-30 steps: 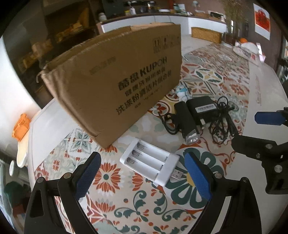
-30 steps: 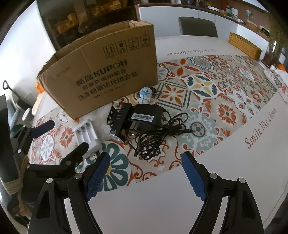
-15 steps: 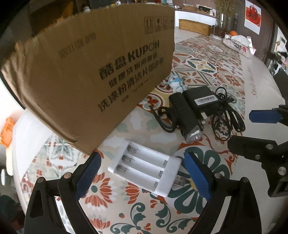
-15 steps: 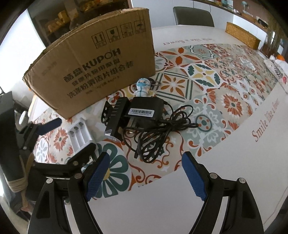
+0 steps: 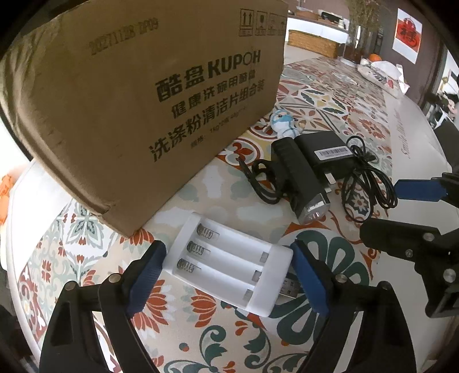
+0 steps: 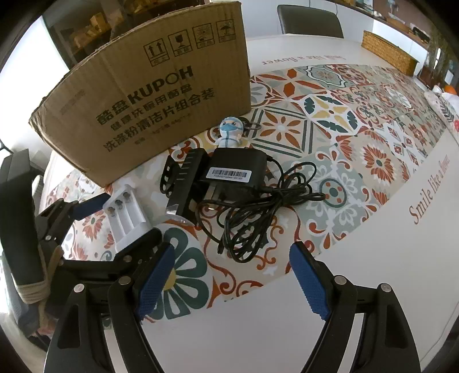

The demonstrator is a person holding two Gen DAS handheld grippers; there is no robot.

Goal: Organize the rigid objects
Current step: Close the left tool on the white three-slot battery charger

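A white battery charger [image 5: 226,265] with three empty slots lies on the patterned tablecloth, right between the open fingers of my left gripper [image 5: 226,279]; whether the pads touch it I cannot tell. It also shows in the right wrist view [image 6: 126,213]. A black flashlight [image 5: 299,182], a black power adapter [image 5: 327,155] with a tangled cable [image 5: 364,183], and a small masked figurine [image 5: 284,123] lie beyond. My right gripper [image 6: 229,279] is open and empty, hovering above the table's white border before the cable [image 6: 252,215].
A large brown cardboard box [image 5: 143,100] printed KUPOH stands just behind the charger, also seen in the right wrist view [image 6: 149,97]. A wicker basket [image 6: 387,51] and a chair [image 6: 309,21] are at the table's far side.
My left gripper has moved forward and down, so the charger now lies between its fingers. My right gripper has edged closer to the adapter and cable.
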